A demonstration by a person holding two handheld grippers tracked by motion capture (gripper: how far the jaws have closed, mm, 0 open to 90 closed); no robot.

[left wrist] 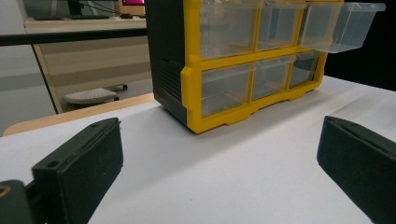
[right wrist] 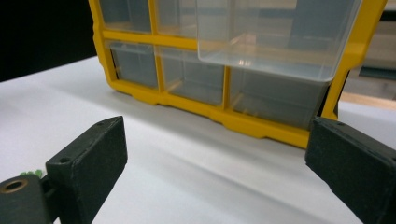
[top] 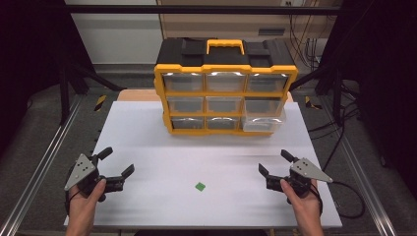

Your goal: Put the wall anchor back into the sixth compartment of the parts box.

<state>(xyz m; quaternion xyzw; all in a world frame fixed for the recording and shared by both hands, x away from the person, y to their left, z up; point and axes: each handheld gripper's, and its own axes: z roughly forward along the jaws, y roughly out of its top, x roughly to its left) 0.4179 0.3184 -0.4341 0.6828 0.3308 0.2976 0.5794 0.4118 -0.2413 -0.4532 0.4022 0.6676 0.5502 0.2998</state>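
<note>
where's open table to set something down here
Bare white table runs between the organizer and both hand-held grippers, left and right, broken by a small green piece. Tightest spot: under the pulled-out drawer.

Ahead of the left gripper [left wrist: 224, 154], the organizer [left wrist: 233, 65] is cut off at the top edge. Between both grippers, the green piece [top: 200, 186] is too small to identify. Beside the right gripper [right wrist: 215, 163], it is cropped at the left edge.
</note>
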